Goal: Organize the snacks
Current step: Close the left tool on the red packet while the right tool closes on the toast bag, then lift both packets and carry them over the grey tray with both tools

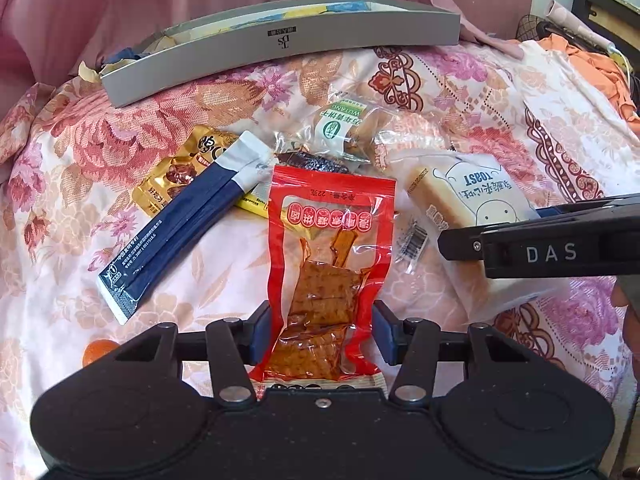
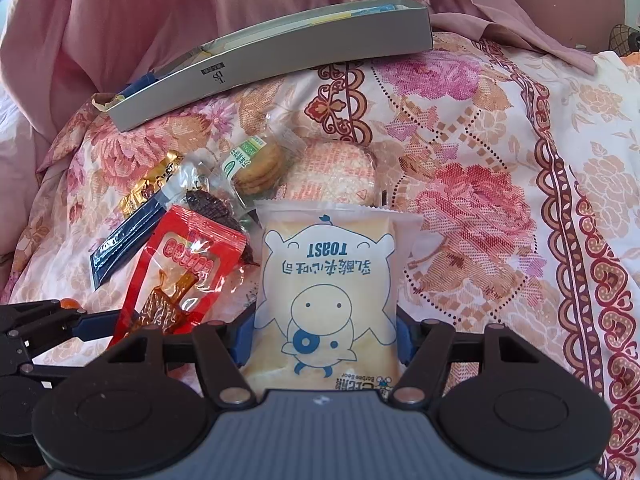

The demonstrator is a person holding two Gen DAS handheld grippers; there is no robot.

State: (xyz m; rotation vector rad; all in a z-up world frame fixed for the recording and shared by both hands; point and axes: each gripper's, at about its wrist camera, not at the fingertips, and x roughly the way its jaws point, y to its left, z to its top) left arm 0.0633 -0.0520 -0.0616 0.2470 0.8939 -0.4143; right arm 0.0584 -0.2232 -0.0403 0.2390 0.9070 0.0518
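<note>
Snack packs are sat right between each set of tongs on the flowery bedspread (image 1: 460, 92): the red tofu pouch (image 1: 328, 276) is pinched at its near end by the left gripper (image 1: 323, 334), and the toast pack (image 2: 326, 292) is squeezed across its width by the right gripper (image 2: 324, 340). Both packs are laid long-ways, pointing away toward the grey box (image 1: 280, 46) at the far edge, so a straight lift-and-carry forward is probably what's needed, with neither hand noticeably closer to it.

Red snack pouch (image 1: 328, 264), white-and-blue toast packet (image 2: 326, 292), navy stick sachet (image 1: 176, 232), grey box (image 1: 280, 48), pink floral bedspread (image 1: 500, 128)
</note>
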